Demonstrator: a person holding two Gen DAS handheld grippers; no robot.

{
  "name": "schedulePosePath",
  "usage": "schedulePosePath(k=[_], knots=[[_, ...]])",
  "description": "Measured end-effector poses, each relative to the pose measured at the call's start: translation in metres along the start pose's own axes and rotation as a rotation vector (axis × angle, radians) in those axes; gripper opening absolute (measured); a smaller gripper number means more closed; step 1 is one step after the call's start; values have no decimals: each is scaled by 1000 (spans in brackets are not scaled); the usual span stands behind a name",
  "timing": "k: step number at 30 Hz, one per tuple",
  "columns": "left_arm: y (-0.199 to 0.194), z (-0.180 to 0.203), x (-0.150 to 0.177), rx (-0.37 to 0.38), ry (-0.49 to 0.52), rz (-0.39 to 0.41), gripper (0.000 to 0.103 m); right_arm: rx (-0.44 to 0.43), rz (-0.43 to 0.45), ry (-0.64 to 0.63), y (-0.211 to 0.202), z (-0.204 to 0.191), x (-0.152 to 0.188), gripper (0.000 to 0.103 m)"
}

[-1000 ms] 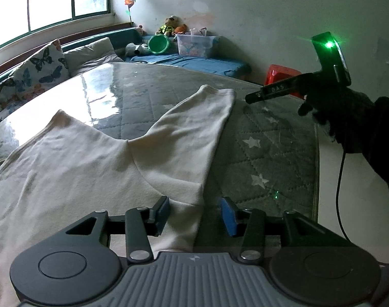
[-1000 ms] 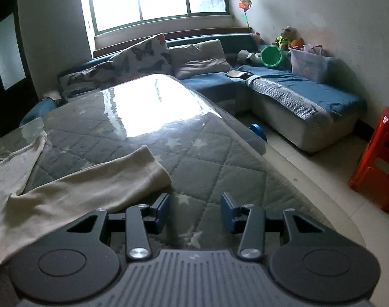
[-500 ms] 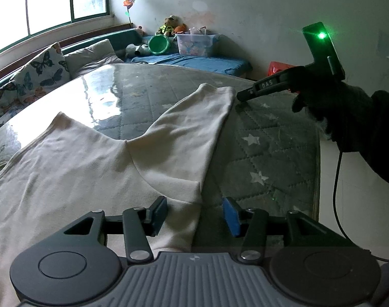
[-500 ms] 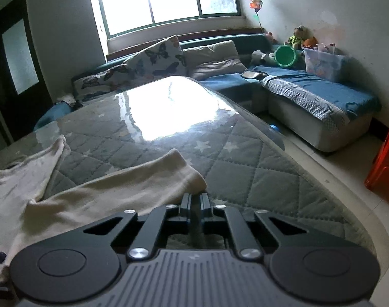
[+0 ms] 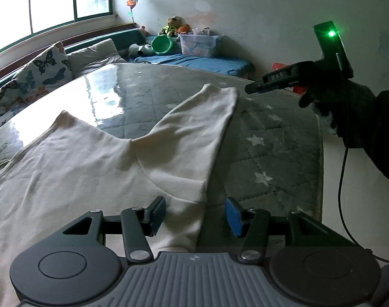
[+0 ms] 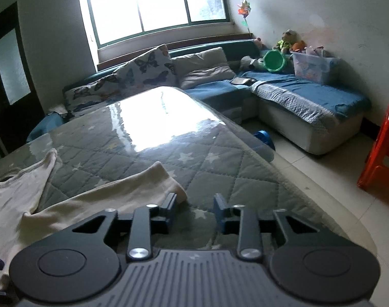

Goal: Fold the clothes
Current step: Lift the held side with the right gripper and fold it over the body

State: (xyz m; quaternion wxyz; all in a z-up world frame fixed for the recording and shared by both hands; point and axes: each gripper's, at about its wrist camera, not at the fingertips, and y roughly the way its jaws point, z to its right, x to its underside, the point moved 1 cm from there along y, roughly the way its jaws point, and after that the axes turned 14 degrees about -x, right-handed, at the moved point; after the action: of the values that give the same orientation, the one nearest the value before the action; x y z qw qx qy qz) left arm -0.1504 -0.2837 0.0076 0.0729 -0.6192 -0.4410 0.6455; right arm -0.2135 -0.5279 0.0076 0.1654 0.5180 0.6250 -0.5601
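Observation:
A cream long-sleeved garment (image 5: pixel 97 168) lies spread flat on the glass-topped quilted table (image 5: pixel 271 138); one sleeve (image 5: pixel 207 117) stretches toward the far right edge. My left gripper (image 5: pixel 195 216) is open and empty, low over the garment's near side edge. My right gripper (image 6: pixel 194 209) is open and empty, hovering just right of the sleeve cuff (image 6: pixel 169 181), its left finger at the cuff. The right gripper also shows in the left wrist view (image 5: pixel 253 88), raised just beyond the cuff.
A blue corner sofa (image 6: pixel 309 97) with butterfly cushions (image 6: pixel 148 69), a green bowl (image 6: pixel 275 61), a clear plastic box (image 6: pixel 312 65) and stuffed toys stands behind the table. A red plastic stool (image 6: pixel 383 153) stands on the tiled floor to the right.
My right gripper closed half a second ago near the cuff and has opened again, slightly back and higher. My left gripper stays open in about the same place.

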Motion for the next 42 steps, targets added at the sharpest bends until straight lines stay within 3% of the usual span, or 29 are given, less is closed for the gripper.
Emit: schedulePosePath(k=[6,10,11,12,17,28,34,42], knots=[[-2,1,-1,0,-2,6,56,-45,-27,-12,22,-7,-8,34],[-2,2,0,3,1,4,57,-16,-41,-30,36,-13,-7,32],[-2,3,0,5,0,4,57,-8,-39,-37,37,-14,-6,29],[-1,3,0,7,-1,4,57,-10,-37,-35,36,-14,-6,17],[0,2,0,10,-6,4,59,-64,8,19,17,-17,-8,10],[-14,-13,1,-8,-66,39,66,-475,143,87,-51,-84,-52,9],[-34,-32,13,-51,-109,58,68,-671,125,14,-51,-150,-68,9],[-63,-72,38,-121,-242,79,70,-780,13,-124,-13,-237,-44,9]])
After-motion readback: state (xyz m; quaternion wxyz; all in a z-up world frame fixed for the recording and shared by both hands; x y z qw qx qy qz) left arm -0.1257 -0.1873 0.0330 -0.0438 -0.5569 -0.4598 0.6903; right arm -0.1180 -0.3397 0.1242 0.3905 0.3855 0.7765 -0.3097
